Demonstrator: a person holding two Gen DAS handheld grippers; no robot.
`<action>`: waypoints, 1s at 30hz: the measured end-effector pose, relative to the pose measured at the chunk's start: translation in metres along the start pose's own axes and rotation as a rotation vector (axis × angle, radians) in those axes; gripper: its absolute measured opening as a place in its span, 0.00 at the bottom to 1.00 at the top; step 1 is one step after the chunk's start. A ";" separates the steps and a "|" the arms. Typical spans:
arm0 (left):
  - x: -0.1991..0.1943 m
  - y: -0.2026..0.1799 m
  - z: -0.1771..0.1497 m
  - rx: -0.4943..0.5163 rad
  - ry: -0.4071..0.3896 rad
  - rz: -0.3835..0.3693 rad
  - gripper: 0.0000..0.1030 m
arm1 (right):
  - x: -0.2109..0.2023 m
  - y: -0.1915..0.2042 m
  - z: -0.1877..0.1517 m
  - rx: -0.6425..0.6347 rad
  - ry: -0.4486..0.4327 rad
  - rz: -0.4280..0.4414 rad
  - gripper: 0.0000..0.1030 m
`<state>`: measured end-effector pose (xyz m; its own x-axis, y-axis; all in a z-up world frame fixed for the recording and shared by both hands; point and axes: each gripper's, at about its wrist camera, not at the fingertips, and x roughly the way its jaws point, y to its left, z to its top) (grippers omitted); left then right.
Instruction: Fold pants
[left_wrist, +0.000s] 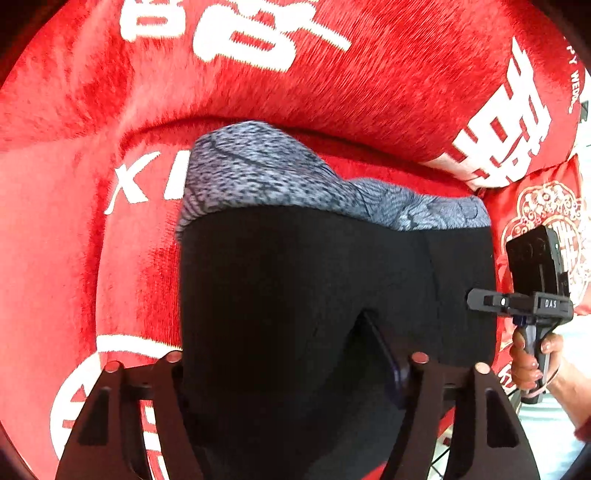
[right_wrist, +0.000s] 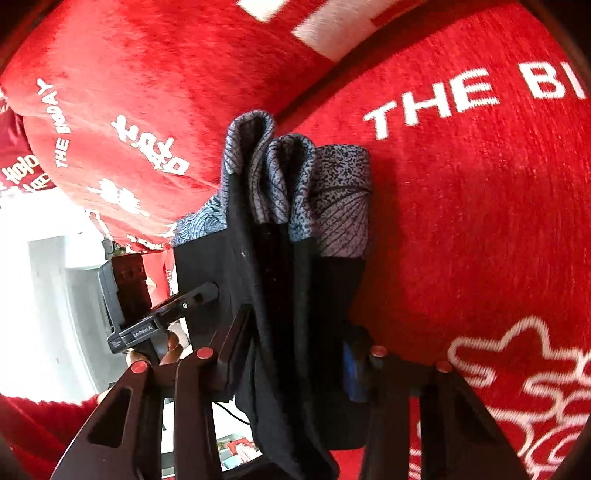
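Two grippers: I hold the pants (left_wrist: 332, 295) lifted over the red blanket (left_wrist: 369, 92), keeping the fold aligned.
Left gripper (left_wrist: 295, 360): fingers clenched on black fabric.
Right gripper (right_wrist: 291, 352): fingers clamped on bunched layers, gray waistband (right_wrist: 288, 177) hanging ahead.

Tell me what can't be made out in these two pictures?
- Left wrist view: the pants hide the left hand-held gripper's fingertips, so its grip is unclear.
- Right wrist view: cloth folds cover the right hand-held gripper's pads.
- Both views: the lower pants are cut off by the bottom edge.
- The white lettering on the red cover is blurred.
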<state>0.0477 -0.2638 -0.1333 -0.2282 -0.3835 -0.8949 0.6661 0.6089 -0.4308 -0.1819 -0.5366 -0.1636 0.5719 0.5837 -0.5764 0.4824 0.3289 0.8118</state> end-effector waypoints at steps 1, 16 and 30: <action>-0.006 -0.004 -0.001 -0.011 -0.008 0.001 0.67 | -0.002 0.004 -0.002 -0.003 0.002 0.010 0.43; -0.054 -0.023 -0.084 -0.026 -0.001 0.024 0.67 | -0.020 0.035 -0.045 -0.011 0.046 0.028 0.43; -0.026 0.024 -0.122 0.009 -0.030 0.131 1.00 | 0.013 0.020 -0.066 -0.033 0.021 -0.157 0.55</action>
<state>-0.0171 -0.1548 -0.1349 -0.1177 -0.3220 -0.9394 0.6953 0.6487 -0.3094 -0.2085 -0.4734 -0.1484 0.4775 0.5385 -0.6943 0.5424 0.4410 0.7151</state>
